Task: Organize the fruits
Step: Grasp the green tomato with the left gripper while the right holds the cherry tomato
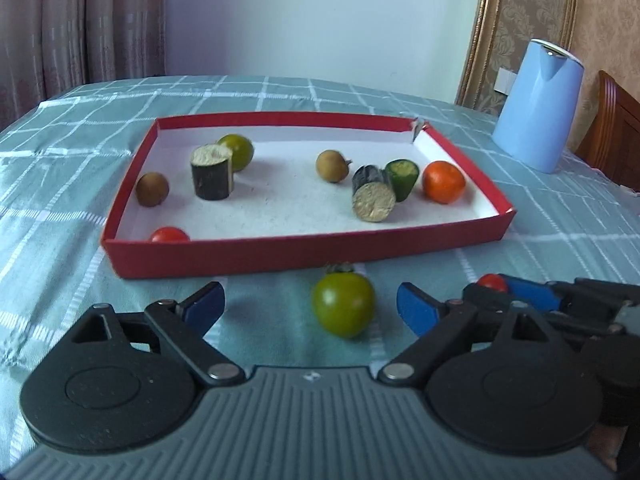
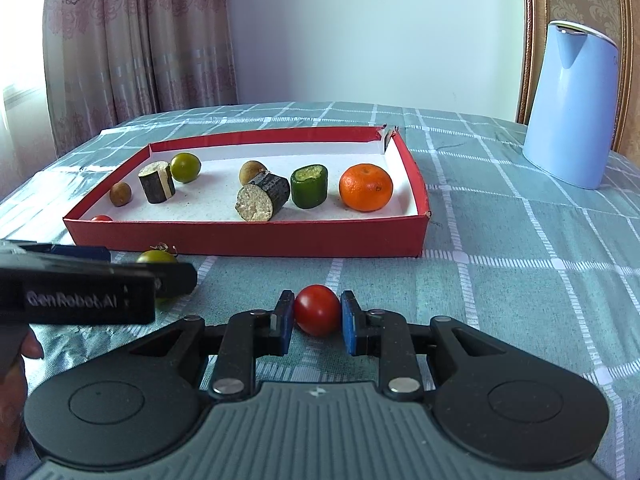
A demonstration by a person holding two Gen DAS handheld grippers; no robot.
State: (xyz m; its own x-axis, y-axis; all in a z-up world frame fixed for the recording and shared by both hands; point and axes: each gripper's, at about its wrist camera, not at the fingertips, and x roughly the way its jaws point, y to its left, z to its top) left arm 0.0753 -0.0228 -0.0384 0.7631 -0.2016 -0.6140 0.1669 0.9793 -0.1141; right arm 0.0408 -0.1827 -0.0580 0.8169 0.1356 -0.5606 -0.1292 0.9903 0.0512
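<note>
A green tomato (image 1: 343, 304) lies on the checked tablecloth just in front of the red tray (image 1: 280, 254). My left gripper (image 1: 310, 300) is open around it, and neither blue pad touches it. My right gripper (image 2: 317, 311) is shut on a small red tomato (image 2: 317, 309), close over the cloth. In the left wrist view the right gripper (image 1: 520, 294) sits at the right with that tomato (image 1: 493, 282) in it. The tray (image 2: 240, 240) holds an orange mandarin (image 2: 365, 187), a green tomato (image 2: 185, 167), two brown round fruits, two dark cut cylinders, a green cut piece and a red tomato (image 1: 169, 235).
A light blue jug (image 2: 570, 112) stands on the cloth right of the tray, and a wooden chair back (image 1: 614, 120) rises beyond it. Curtains hang behind the table at the left. A fingertip (image 2: 33, 349) shows under the left gripper body (image 2: 88, 292).
</note>
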